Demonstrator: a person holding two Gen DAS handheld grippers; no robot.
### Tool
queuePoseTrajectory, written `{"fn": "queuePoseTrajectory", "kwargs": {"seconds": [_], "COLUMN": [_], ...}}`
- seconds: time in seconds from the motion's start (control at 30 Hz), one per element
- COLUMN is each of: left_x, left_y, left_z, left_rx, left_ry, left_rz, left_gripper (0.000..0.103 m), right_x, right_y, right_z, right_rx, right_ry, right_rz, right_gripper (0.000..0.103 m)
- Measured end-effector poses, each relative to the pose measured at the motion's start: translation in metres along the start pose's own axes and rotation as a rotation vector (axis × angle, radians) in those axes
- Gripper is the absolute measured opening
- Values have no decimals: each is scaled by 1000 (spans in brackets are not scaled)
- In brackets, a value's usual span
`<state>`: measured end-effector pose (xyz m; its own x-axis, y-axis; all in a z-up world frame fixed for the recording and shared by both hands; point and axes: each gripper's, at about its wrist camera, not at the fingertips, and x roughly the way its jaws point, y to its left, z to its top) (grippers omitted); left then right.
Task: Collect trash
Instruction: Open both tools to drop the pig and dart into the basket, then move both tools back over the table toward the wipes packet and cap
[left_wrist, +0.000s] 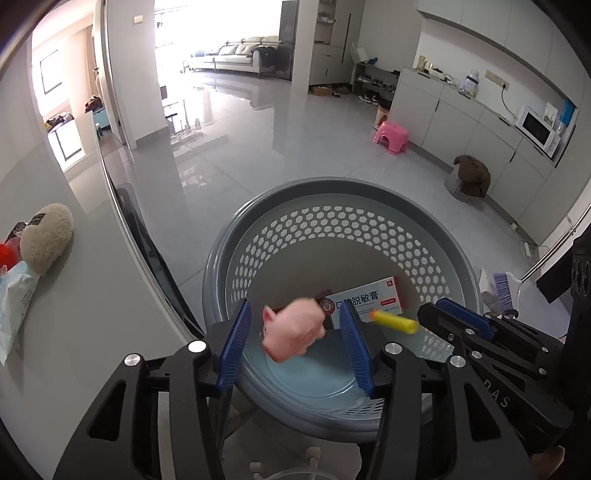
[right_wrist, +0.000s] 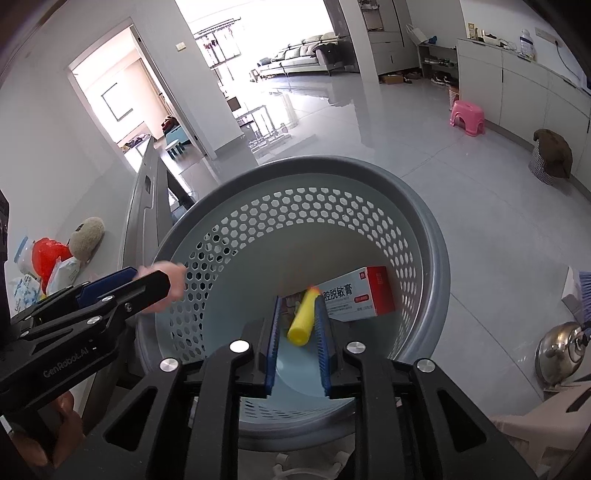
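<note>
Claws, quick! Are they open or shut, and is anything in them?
Left claw: open, pink pig toy loose between its pads, over the basket.
Right claw: open, yellow tube loose between its pads.

Plastic bin, glossy floor
Round grey perforated plastic basket (right_wrist: 424, 236) looked smooth and matt; grey tiled floor (left_wrist: 295, 140) was mirror-glossy; white-and-red cardboard box (right_wrist: 360, 293) had a slight sheen.

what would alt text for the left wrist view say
A blurred pink pig toy sits between the open jaws of the left gripper, above a grey perforated basket that holds a white and red box. The right gripper reaches in from the right, beside a blurred yellow tube. A grey tiled floor stretches beyond.
</note>
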<state>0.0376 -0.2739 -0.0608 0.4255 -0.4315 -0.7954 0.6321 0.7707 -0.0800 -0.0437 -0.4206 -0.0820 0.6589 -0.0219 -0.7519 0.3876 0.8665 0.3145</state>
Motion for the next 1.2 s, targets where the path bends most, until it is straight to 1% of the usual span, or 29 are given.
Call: {"fn": "queuePoseTrajectory", "kwargs": {"seconds": [0.03, 0.07, 0.27, 0.63, 0.77, 0.83, 0.97, 1.07, 1.2], "left_x": [-1, -2, 0, -2, -5, -8, -15, -22, -33], "left_y": [1, 0, 0, 4, 3, 3, 4, 6, 7], "left_z": [0, 0, 0, -4, -5, -6, -8, -10, -13], "left_rx": [-1, -1, -8, -10, -11, -11, -15, -18, -20], "left_ry": [-4, -7, -4, -5, -8, -16, -29, -42, -59], "left_rz": [-1, 1, 1, 2, -1, -3, -3, -3, 1], "left_gripper": [59, 59, 62, 62, 64, 68, 70, 71, 73], "right_x": [-2, -3, -4, -11, -15, -18, -27, -33, -42], "right_y": [-1, -1, -3, -6, -5, -3, 1, 3, 6], "right_z": [0, 0, 0, -2, -4, -5, -8, -9, -7], "right_rx": [4, 8, 15, 31, 35, 33, 31, 31, 26], "right_ry": [-8, -15, -18, -25, -30, -35, -48, -54, -64], "right_rz": [1, 3, 9, 13, 14, 13, 11, 14, 16], "right_gripper": [36, 38, 38, 41, 43, 45, 47, 51, 53]}}
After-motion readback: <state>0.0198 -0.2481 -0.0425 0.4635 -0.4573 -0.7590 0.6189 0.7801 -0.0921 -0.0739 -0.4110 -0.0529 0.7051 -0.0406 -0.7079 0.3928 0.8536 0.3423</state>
